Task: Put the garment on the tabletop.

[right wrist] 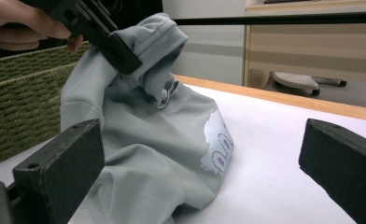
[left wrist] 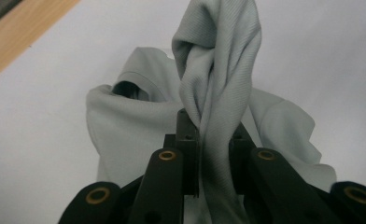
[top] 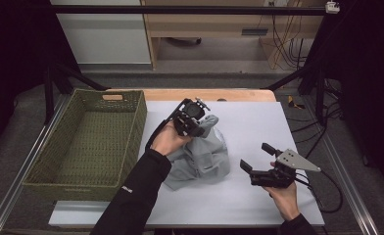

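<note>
A pale grey-green garment (top: 202, 156) with a light print (right wrist: 217, 144) hangs bunched over the white table top (top: 258, 122); its lower part rests on the table. My left gripper (top: 196, 122) is shut on a twisted fold of the garment (left wrist: 216, 107) and holds it up above the table. In the right gripper view the left gripper (right wrist: 111, 44) pinches the cloth near a ribbed cuff or collar. My right gripper (top: 255, 157) stands open to the right of the garment, apart from it, with nothing between its jaws. Its wide-apart pads (right wrist: 64, 168) frame the cloth.
A large green woven basket (top: 131, 142) stands at the table's left, right beside the garment. The wooden table edge (top: 190, 94) runs along the back. Bare white surface lies to the right of and behind the garment. Black frame legs and cables stand beyond the table.
</note>
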Demonstrator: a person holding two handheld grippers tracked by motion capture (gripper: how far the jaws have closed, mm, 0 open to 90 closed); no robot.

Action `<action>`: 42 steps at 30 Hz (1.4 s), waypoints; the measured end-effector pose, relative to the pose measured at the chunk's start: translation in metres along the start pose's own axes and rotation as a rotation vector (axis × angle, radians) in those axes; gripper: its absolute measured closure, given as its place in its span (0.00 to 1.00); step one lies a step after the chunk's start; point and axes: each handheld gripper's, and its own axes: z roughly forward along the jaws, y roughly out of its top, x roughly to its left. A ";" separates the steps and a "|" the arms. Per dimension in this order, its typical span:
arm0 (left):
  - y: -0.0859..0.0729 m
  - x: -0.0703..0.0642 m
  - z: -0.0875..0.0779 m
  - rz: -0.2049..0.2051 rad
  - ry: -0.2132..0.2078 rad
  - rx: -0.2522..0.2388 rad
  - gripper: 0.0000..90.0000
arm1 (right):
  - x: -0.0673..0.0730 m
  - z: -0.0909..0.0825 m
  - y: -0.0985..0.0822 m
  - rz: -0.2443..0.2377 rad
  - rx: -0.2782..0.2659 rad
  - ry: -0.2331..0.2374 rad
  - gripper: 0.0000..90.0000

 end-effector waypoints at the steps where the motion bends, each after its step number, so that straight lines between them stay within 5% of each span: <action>1: -0.001 -0.001 0.003 -0.005 -0.003 0.002 0.88 | 0.001 -0.001 -0.001 0.011 0.010 0.002 0.01; 8: -0.007 -0.002 0.017 0.007 -0.012 0.028 0.85 | -0.001 -0.003 -0.006 0.021 0.023 0.002 0.01; 12: -0.006 -0.003 0.013 0.018 0.002 0.003 0.63 | -0.001 -0.003 -0.007 0.021 0.028 0.002 0.01; 16: -0.007 -0.004 -0.002 0.002 -0.013 -0.096 0.46 | -0.002 -0.003 -0.007 0.019 0.026 0.004 0.01; 22: -0.016 -0.010 -0.022 -0.032 0.034 -0.235 0.27 | -0.002 -0.003 -0.007 0.022 0.023 0.002 0.01; 29: -0.046 -0.008 -0.033 -0.068 0.022 -0.400 0.19 | -0.003 -0.001 -0.008 0.013 0.022 0.000 0.00; 35: -0.088 -0.004 -0.036 -0.118 -0.023 -0.541 0.14 | -0.002 -0.001 -0.008 0.021 0.020 0.000 0.00; 42: -0.120 -0.007 -0.034 -0.135 -0.010 -0.608 0.13 | -0.003 -0.001 -0.009 0.020 0.022 -0.007 0.00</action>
